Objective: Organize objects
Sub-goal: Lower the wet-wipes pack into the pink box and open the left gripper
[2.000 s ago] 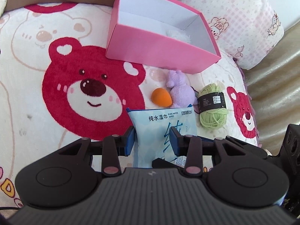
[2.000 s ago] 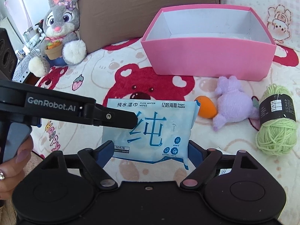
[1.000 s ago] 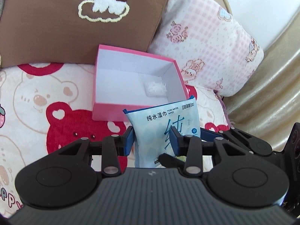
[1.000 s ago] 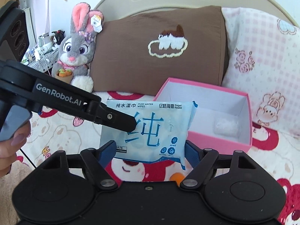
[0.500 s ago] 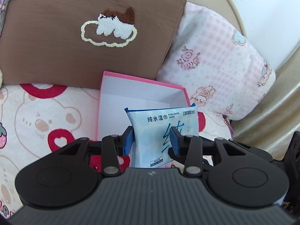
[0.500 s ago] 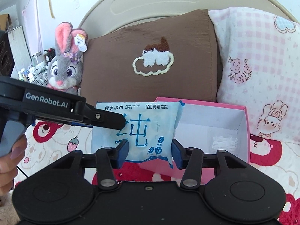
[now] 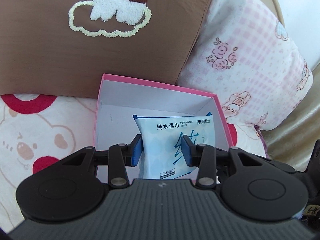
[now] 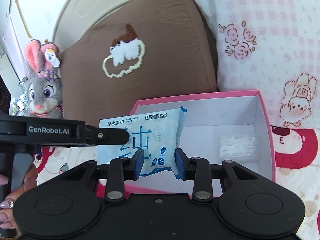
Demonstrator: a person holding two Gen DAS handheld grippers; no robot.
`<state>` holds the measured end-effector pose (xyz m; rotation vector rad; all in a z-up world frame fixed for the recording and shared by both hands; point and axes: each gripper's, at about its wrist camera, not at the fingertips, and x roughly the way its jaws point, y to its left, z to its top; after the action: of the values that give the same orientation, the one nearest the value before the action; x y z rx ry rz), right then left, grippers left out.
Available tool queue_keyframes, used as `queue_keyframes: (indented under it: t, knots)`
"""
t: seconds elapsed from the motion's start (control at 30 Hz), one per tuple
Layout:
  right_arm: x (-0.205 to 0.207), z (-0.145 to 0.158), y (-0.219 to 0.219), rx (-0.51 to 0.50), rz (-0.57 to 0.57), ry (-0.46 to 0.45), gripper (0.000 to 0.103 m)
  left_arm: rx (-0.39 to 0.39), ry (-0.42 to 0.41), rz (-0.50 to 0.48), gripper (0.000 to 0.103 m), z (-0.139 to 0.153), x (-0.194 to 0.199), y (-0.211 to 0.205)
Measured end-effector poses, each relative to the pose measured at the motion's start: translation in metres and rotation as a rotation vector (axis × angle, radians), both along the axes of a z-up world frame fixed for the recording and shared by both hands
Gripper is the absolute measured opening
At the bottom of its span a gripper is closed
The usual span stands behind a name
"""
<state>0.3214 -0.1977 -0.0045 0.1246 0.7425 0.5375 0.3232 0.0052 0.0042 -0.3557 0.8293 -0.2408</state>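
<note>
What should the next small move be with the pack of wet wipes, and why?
Probably lower it a little further, then release. The wipes pack hangs over the open pink box, pinched by both the left gripper and the right gripper, whose jaws have just been closing on it.

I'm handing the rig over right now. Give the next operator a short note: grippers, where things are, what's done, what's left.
Left gripper: shut on the wet wipes pack, held over the open pink box.
Right gripper: its jaws have just been closing and now squeeze the same pack.
Box holds a white fluffy item, against the brown pillow.
Done: pack brought to the box.
Left: lower it in, let go with both. No other loose items are in view now.
</note>
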Motion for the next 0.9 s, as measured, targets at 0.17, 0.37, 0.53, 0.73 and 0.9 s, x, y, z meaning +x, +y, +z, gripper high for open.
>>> queue_keyframes:
  t: [0.17, 0.37, 0.53, 0.73, 0.9]
  knots:
    - [0.016, -0.025, 0.005, -0.065, -0.031, -0.01, 0.035, 0.03, -0.003, 0.003, 0.039, -0.02, 0.026, -0.01]
    - [0.036, -0.05, 0.013, -0.099, -0.038, 0.032, 0.035, 0.103, 0.014, -0.008, 0.039, -0.048, 0.04, -0.016]
    - [0.049, -0.062, 0.019, -0.144, -0.033, 0.054, 0.034, 0.093, 0.026, -0.019, 0.04, -0.067, 0.054, -0.012]
    - [0.068, -0.07, 0.013, -0.131, -0.038, 0.123, 0.034, 0.137, 0.031, -0.04, 0.04, -0.079, 0.064, -0.02]
    - [0.069, -0.075, 0.012, -0.171, -0.045, 0.118, 0.034, 0.123, 0.036, -0.036, 0.04, -0.088, 0.07, -0.025]
